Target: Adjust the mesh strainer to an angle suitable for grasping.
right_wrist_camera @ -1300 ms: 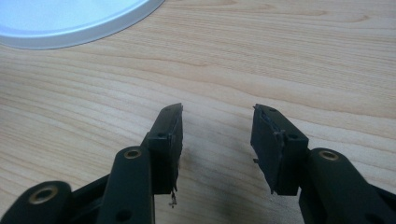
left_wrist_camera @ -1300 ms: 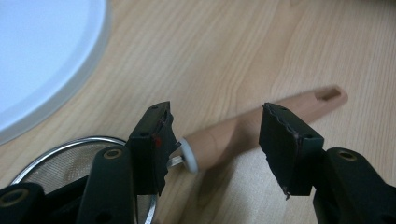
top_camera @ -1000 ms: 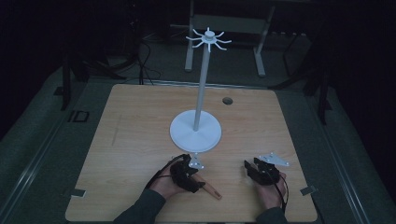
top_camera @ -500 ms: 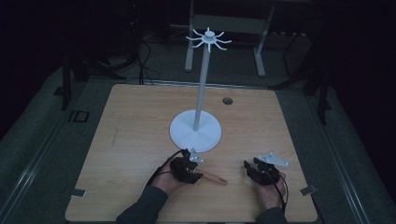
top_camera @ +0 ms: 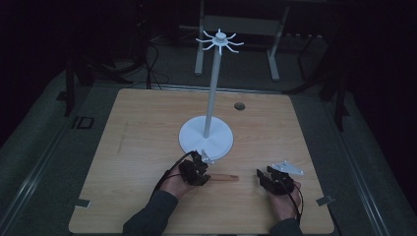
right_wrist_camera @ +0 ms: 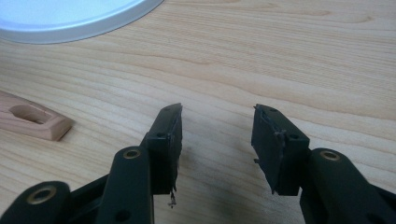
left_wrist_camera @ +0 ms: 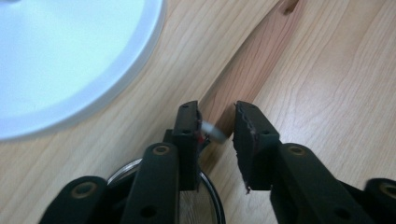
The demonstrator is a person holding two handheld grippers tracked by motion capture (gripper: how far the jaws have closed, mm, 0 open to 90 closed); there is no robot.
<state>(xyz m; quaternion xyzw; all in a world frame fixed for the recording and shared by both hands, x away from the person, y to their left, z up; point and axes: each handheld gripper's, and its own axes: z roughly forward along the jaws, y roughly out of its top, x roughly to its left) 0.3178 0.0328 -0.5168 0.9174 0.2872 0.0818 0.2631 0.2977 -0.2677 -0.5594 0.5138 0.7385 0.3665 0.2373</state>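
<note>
Near the tabletop's front edge (top_camera: 147,223), a light, stiff wooden-handled utensil (top_camera: 223,177) lies between the left tool's (left_wrist_camera: 217,128) part-open jaws, best pinched mid-handle; the right tool (right_wrist_camera: 217,128) gapes empty.

Dim laboratory or recording studio: a lone wooden counter (top_camera: 147,147) stands on grey carpet, with loose cables (top_camera: 152,64) trailing on the far left floor and a metal-legged frame (top_camera: 236,29) at the far edge.
</note>
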